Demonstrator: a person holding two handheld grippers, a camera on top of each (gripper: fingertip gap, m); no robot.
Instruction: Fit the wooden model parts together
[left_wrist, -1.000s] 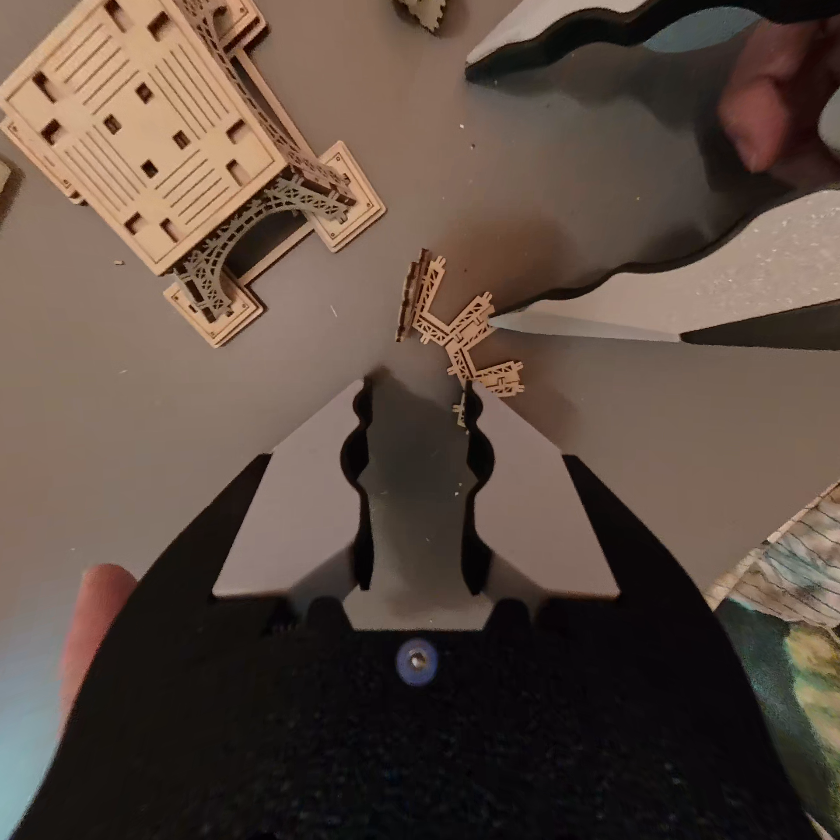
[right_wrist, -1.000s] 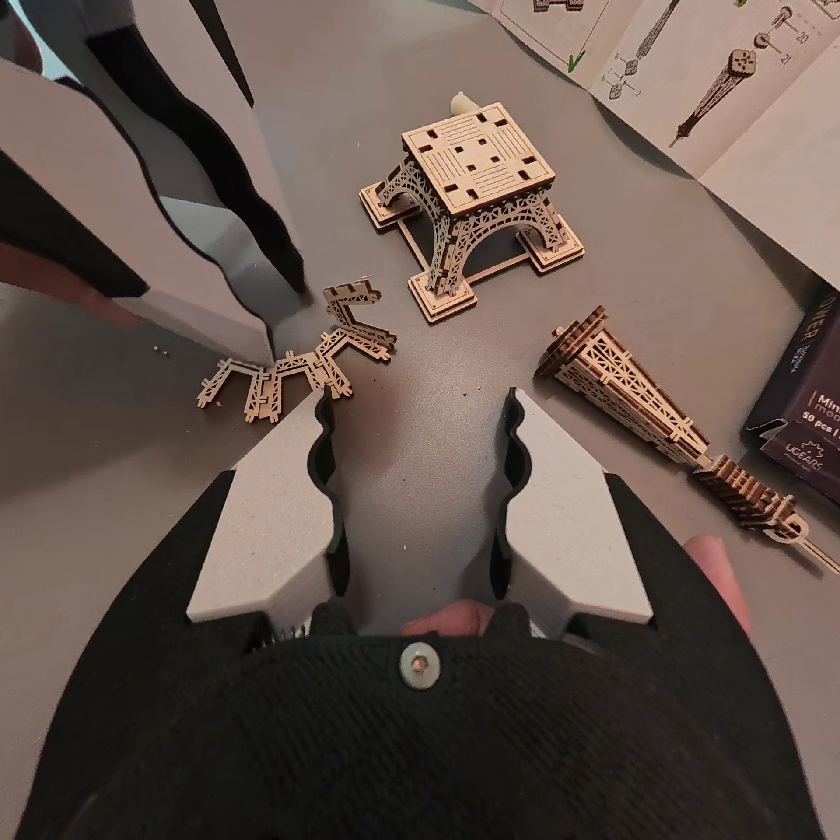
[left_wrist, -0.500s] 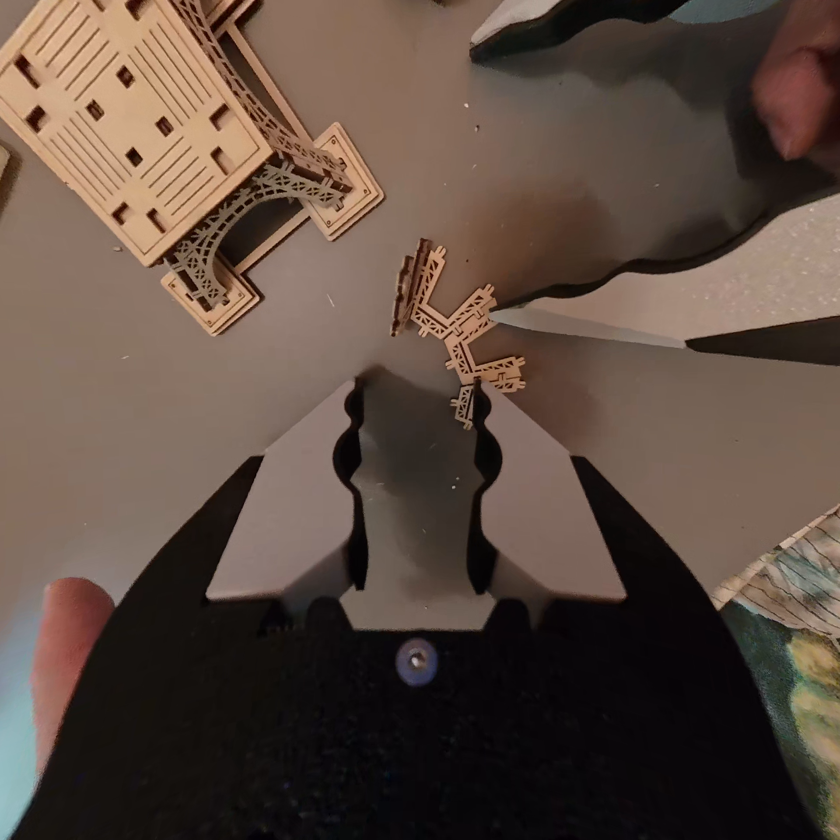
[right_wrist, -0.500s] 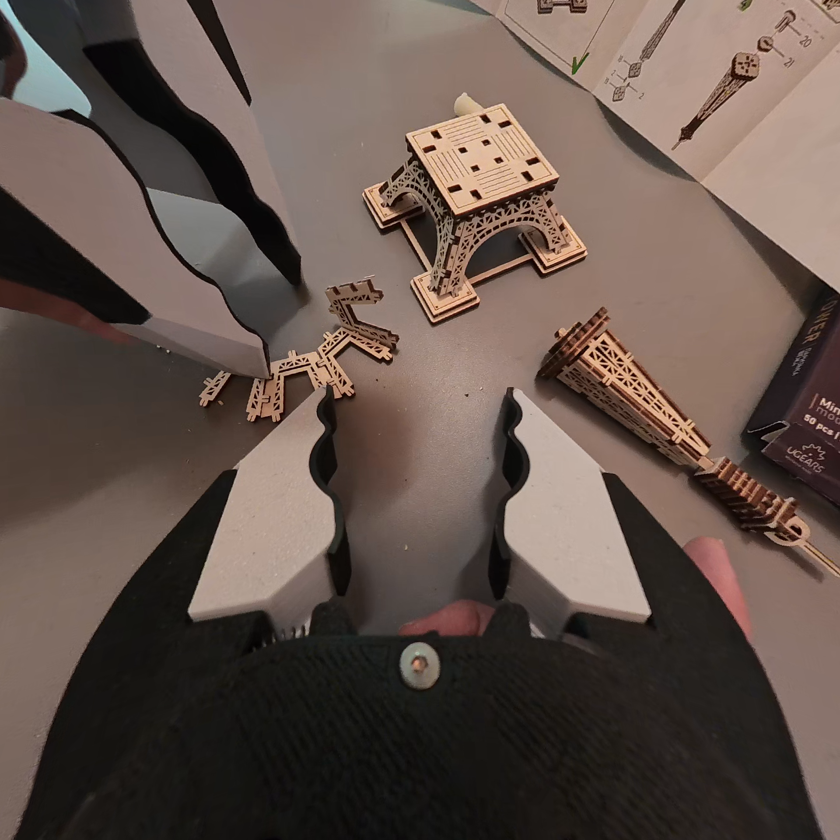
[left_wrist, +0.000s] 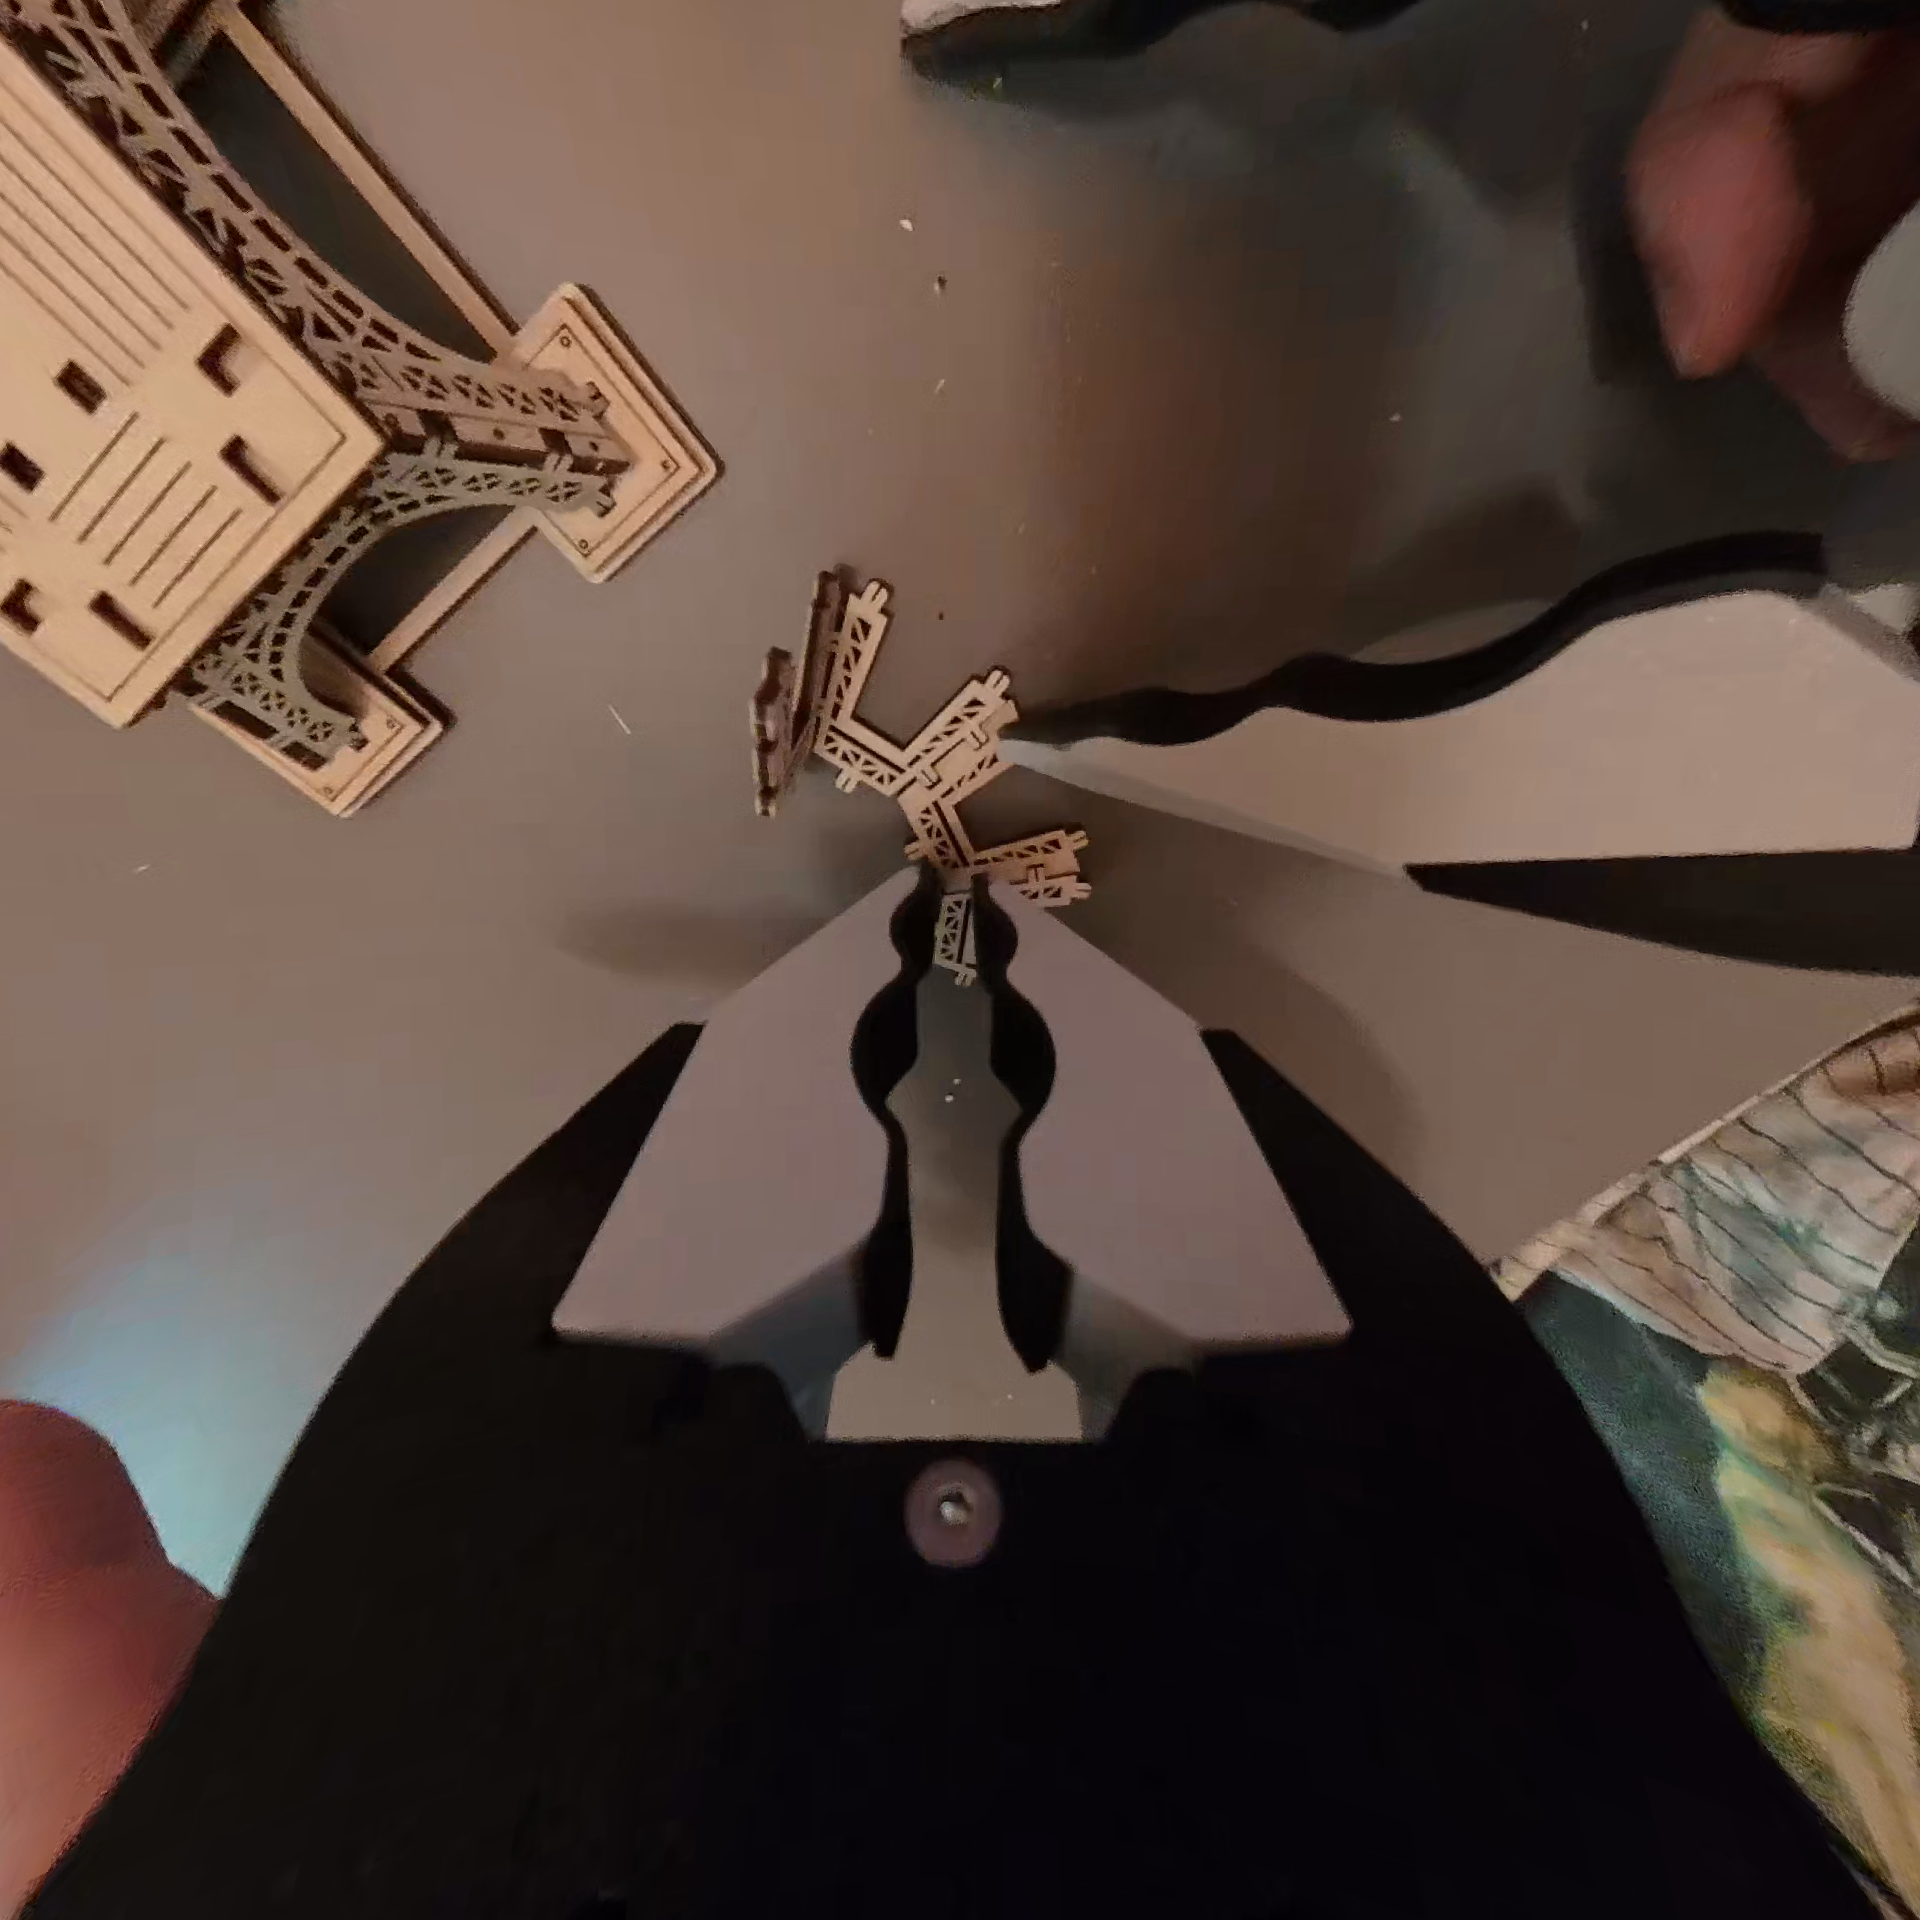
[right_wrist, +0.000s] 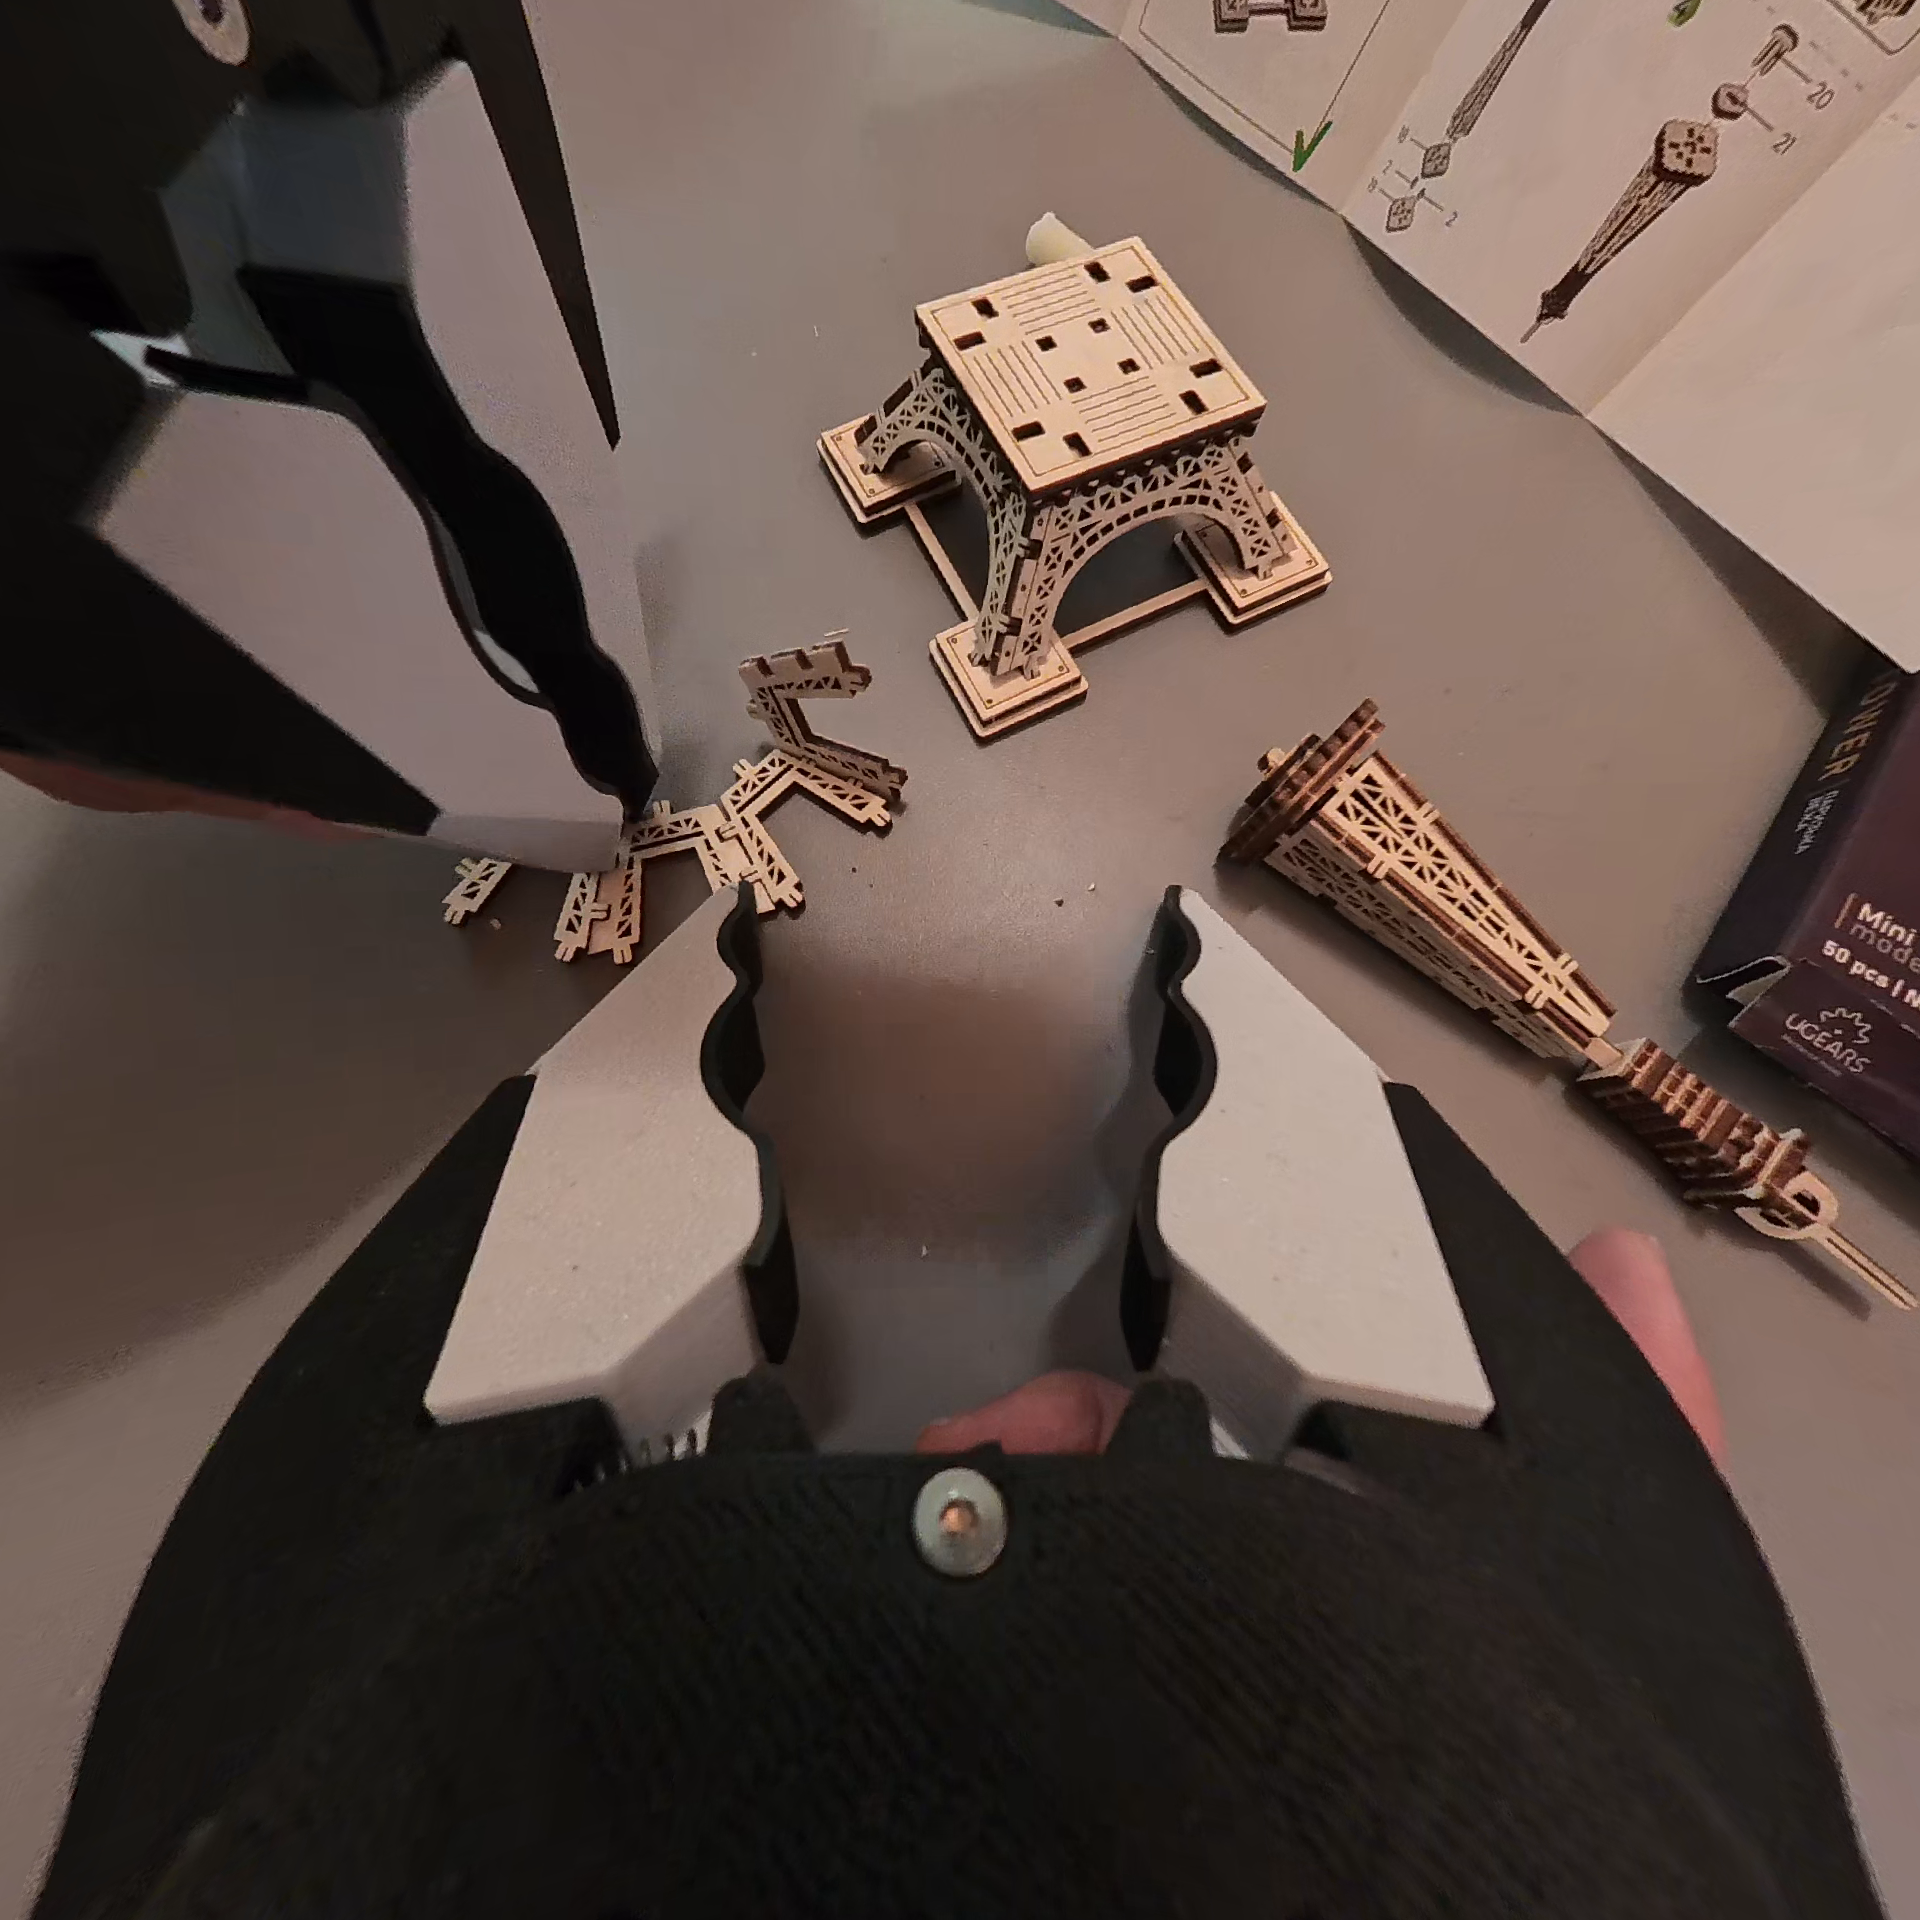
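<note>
A chain of small wooden lattice pieces (left_wrist: 914, 769) lies on the grey table (left_wrist: 312, 1039), partly folded up. My left gripper (left_wrist: 954, 894) is shut on the chain's near end piece, with the tips low on the table. In the right wrist view the left gripper (right_wrist: 618, 821) pinches the chain (right_wrist: 790, 790) from the left. My right gripper (right_wrist: 956, 914) is open and empty, just right of the chain. One of its fingers (left_wrist: 1351, 769) touches the chain's side. The tower base (right_wrist: 1081, 416) stands beyond, also in the left wrist view (left_wrist: 208, 416). The spire (right_wrist: 1423, 914) lies on its side.
A paper instruction sheet (right_wrist: 1662, 208) lies at the back right. A dark box (right_wrist: 1849, 935) stands at the right edge beside the spire. A patterned cloth (left_wrist: 1766, 1403) shows at the lower right of the left wrist view. To reach the spire (right_wrist: 1423, 914) in a straight line is about 4 centimetres for my right fingers, about 15 centimetres for my left.
My left gripper has moved forward and closed on the chain's near end piece. The right gripper has stayed open and almost still.
</note>
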